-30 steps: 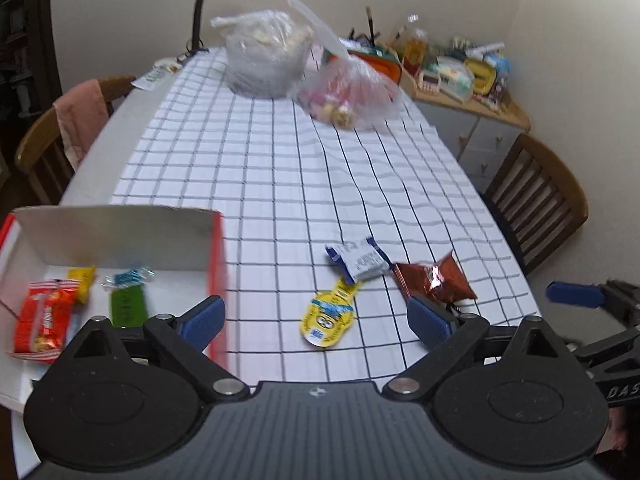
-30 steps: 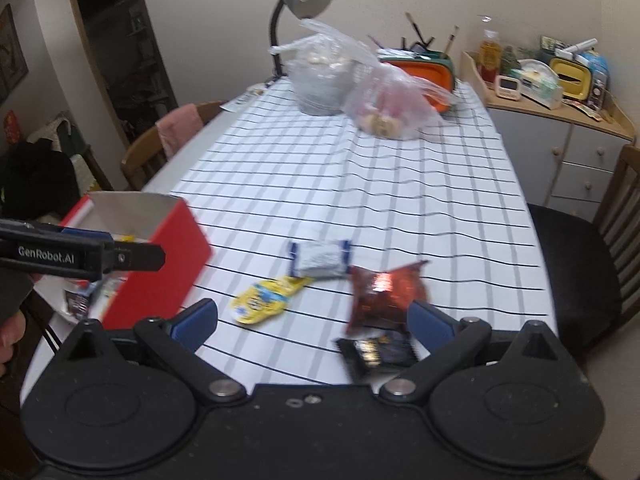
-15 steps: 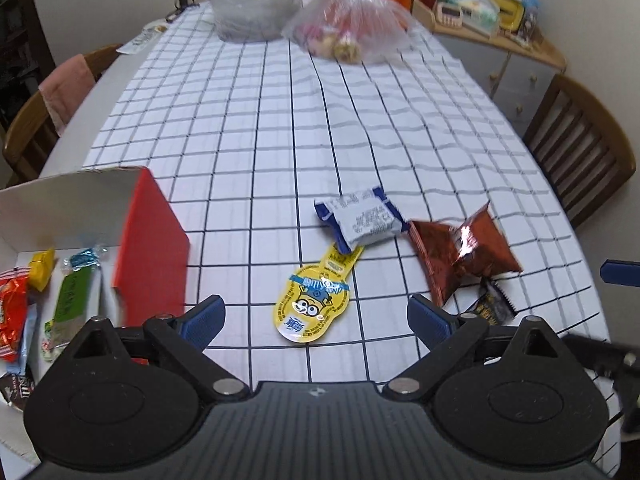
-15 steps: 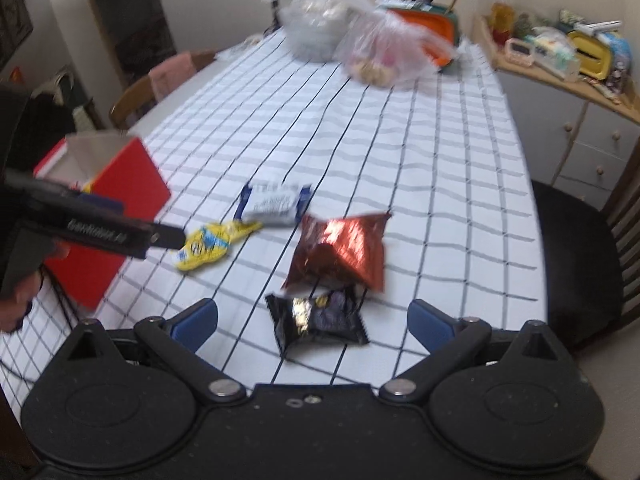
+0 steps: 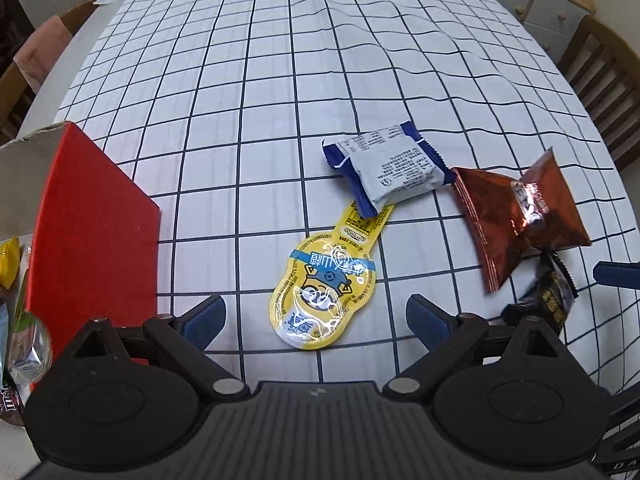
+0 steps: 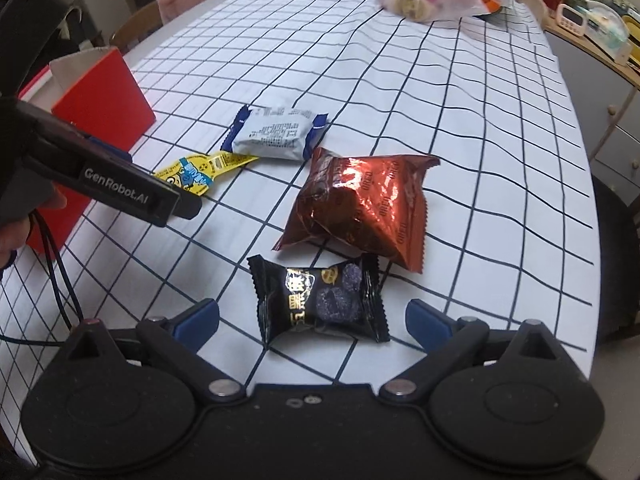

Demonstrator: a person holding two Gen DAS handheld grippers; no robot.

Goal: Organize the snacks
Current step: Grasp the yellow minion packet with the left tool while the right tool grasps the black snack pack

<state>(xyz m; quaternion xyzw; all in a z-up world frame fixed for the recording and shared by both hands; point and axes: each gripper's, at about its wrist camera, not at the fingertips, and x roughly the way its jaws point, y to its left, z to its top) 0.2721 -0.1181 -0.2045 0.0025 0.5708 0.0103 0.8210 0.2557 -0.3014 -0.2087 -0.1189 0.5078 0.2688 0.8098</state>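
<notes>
Both grippers have dropped closer to the checked tablecloth (image 5: 280, 80) since a second ago. The left gripper (image 5: 316, 318), jaws wide and empty, now hovers over the yellow packet (image 5: 324, 288) beside the red box (image 5: 92, 216). The right gripper (image 6: 312, 320), also wide, now frames the black packet (image 6: 320, 300); the brown bag (image 6: 360, 204) lies just beyond.

Checked tablecloth (image 6: 460, 128), wooden chairs (image 5: 600, 76)

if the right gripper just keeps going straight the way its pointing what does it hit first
Most likely the black snack packet, which lies centred between the open right gripper's fingers. Beyond it sits the red foil bag. Height above the tablecloth is unclear.
</notes>
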